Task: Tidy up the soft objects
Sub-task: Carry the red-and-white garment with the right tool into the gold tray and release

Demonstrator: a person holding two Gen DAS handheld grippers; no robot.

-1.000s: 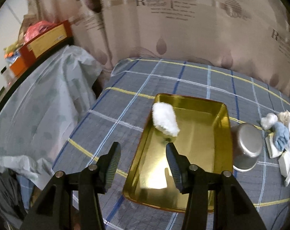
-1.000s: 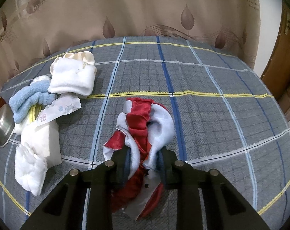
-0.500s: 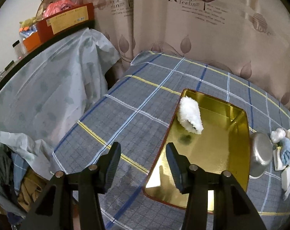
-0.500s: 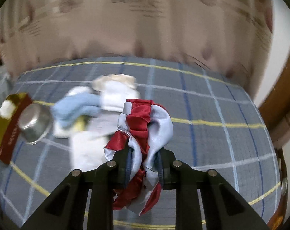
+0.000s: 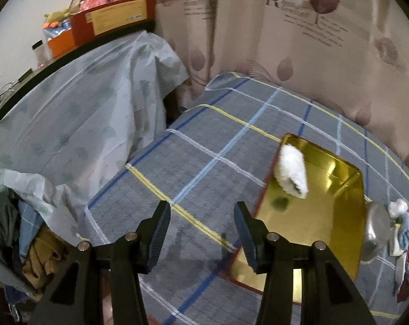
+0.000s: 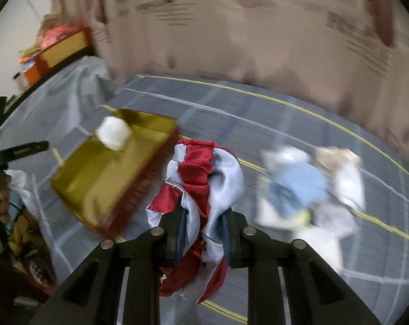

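transfer step: right gripper [image 6: 201, 239] fingers clamped on red-and-white cloth [image 6: 204, 178]; left gripper [image 5: 201, 233] fingers half open, empty. next: release over gold tray [image 6: 96, 173].

Left gripper [image 5: 201, 227] over the plaid cloth [image 5: 218, 146], jaws apart and empty

A white fluffy roll [image 5: 291, 170] lay in the gold tray's [image 5: 337, 216] far corner; a steel bowl [image 5: 376, 233] sat just beyond the tray, beside a heap of soft items [image 5: 404, 222].
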